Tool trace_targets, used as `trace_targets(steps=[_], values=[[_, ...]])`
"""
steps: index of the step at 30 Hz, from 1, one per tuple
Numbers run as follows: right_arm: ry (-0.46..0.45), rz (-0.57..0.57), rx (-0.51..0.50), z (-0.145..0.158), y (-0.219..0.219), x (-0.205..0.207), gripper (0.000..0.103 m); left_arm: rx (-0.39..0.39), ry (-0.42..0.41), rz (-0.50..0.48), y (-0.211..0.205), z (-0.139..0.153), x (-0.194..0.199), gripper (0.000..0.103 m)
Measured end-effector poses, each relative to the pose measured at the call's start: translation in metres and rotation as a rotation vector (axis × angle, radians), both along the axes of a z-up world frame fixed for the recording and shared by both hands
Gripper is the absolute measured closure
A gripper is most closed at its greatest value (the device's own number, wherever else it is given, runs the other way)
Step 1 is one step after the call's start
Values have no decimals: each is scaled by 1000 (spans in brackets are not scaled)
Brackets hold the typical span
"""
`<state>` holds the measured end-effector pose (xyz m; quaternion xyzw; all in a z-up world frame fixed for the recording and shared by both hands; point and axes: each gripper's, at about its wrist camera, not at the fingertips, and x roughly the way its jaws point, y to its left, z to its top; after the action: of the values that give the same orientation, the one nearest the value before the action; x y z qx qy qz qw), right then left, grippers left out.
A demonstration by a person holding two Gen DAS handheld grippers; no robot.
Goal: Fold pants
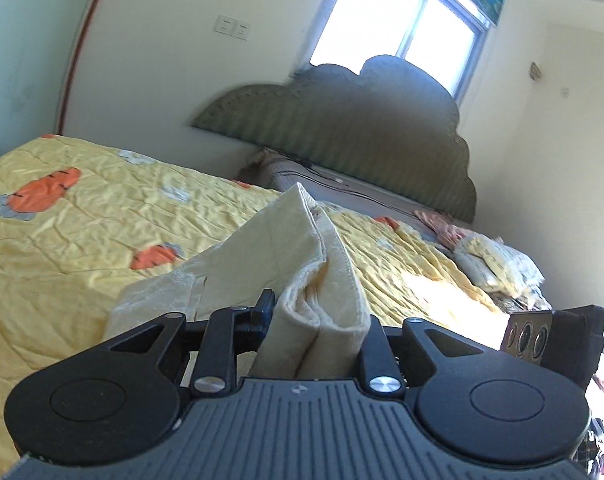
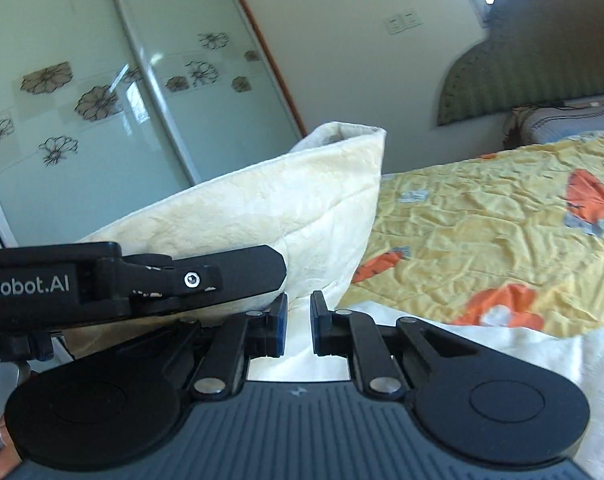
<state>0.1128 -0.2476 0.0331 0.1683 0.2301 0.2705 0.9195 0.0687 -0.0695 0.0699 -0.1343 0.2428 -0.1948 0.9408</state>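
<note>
The left tool [image 1: 316,320] is clenching a bunched fold of the cream pants [image 1: 318,248], its jaws pressing the thick fabric from both sides. The right tool [image 2: 298,316] is pinching a thin layer of the same pants [image 2: 285,208] between nearly closed jaws. Both tools are holding the garment raised above the bed [image 1: 61,240], which is carrying a yellow quilt [image 2: 482,220] with orange prints. In the right wrist view, the left tool [image 2: 149,276] is sitting just beside the right one.
</note>
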Motion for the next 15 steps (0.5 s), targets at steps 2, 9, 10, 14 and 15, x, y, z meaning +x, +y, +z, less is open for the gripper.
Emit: trace_targets(steps=[2, 9, 10, 14, 15], values=[[25, -52, 16, -8, -27, -4, 91, 27, -2, -56, -30, -10, 8, 82], [98, -192, -42, -32, -92, -11, 91, 77, 35, -171, -105, -49, 16, 79], [107, -207, -51, -35, -97, -11, 91, 83, 43, -184, -112, -54, 18, 79], [156, -247, -82, -53, -110, -11, 91, 90, 113, -207, -130, -73, 25, 75], [166, -254, -92, -55, -112, -11, 91, 91, 126, -212, -133, -77, 27, 74]])
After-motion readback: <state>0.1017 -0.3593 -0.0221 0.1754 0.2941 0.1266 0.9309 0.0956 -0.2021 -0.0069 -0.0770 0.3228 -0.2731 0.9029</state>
